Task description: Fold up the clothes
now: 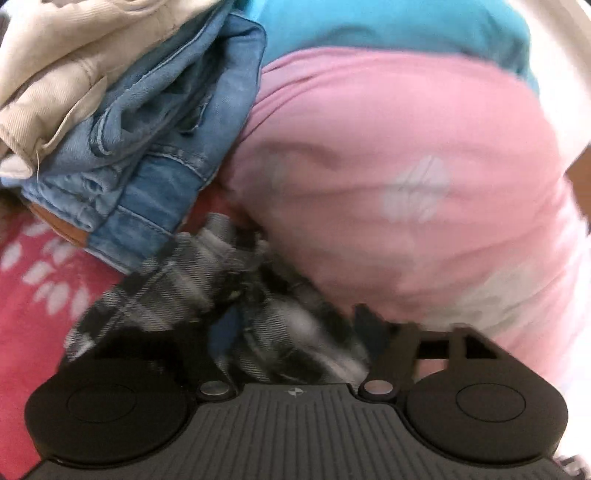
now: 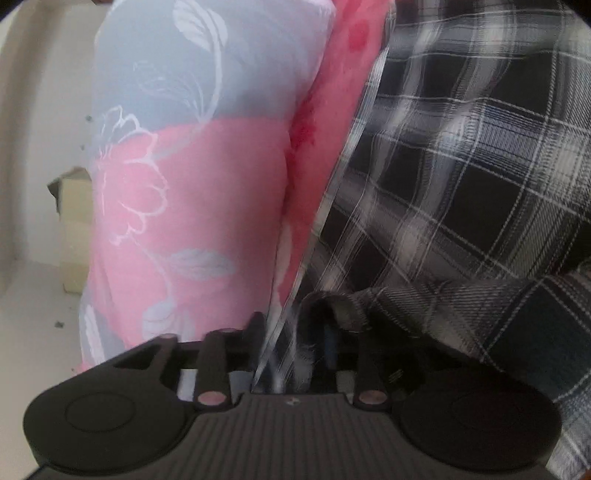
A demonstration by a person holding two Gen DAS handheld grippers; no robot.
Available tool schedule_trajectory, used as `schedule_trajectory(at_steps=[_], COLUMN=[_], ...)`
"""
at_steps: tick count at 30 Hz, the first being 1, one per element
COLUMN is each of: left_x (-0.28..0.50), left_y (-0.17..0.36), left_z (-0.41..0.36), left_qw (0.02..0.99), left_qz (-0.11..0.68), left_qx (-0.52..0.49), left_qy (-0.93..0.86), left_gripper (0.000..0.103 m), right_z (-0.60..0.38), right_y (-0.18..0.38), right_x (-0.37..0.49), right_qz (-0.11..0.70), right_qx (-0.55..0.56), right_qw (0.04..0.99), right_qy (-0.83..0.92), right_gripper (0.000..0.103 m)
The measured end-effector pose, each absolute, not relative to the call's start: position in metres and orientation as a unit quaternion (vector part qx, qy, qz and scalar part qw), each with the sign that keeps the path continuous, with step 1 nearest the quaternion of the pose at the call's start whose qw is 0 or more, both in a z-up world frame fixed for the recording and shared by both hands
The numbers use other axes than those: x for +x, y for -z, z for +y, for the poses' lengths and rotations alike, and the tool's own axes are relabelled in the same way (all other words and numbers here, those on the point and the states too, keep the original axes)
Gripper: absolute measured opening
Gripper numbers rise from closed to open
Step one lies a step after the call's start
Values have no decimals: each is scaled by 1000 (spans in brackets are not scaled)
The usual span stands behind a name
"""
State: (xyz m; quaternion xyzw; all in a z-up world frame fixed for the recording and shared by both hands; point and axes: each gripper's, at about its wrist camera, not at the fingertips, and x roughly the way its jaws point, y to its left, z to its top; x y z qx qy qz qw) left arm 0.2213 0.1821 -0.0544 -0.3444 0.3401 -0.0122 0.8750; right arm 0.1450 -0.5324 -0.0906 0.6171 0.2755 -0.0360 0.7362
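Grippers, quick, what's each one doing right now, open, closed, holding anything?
Left claw: open, plaid shirt lying between its fingers, not pinched.
Right claw: open, plaid shirt edge between its fingers, not clamped.

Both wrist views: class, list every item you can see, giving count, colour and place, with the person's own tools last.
Plaid shirt: one, black, white and grey; right of the right view, also before the left gripper.
Jeans: one, light blue denim; folded, upper left of the left view.
Beige garment: one; on top of the jeans.
Pink cloth: one, white marks; right of the jeans.
Turquoise cloth: one; behind the pink cloth.
Floral bedding: pink and grey-blue; left of the right view.
Left gripper: black, open.
Right gripper: black, shirt edge between its fingers.
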Motion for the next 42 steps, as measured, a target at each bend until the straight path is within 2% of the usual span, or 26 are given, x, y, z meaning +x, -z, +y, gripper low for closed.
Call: schedule_trajectory(at_steps=[2,3,5,7,10,20,25,27,30,35,42], left_x=[224,225,227,226,220,181,141,125,103,64,60], left_y=[54,56,58,57,53,43,28,20,13,29,70], left_z=[192,197,205,209,205,183,180,179,178,178,176], left_qw=[851,835,812,804,816,850,871,887,906,917,911], left_qz=[353,364,378,385,387,394,371,339,294,278,314], left_qx=[-389,-413,-445,-453,-429,-349,-317,-312,-304,-287,-267], left_qy=[12,8,1,-4,-11,32,50,36,21,-6,-16], left_gripper=[98,98,98,98,98,98,98,98,98,99,98], right_z=[-534,-536,-538,-537,-532,-523,-494,-476,-440,-369,-301], right_y=[83,79,71,60,46,20,10,11,20,55,106], right_x=[145,144,140,136,119,31,-6,-13,-17,-12,-10], right_qz=[301,311,328,357,384,338,321,321,329,353,366], right_qx=[624,628,634,607,569,572,572,571,579,595,629], right_qw=[720,712,699,710,726,747,753,751,735,700,669], right_qy=[40,38,32,39,44,-2,-59,-86,-128,-176,-152], right_gripper=[63,67,83,89,90,90,90,90,90,90,90])
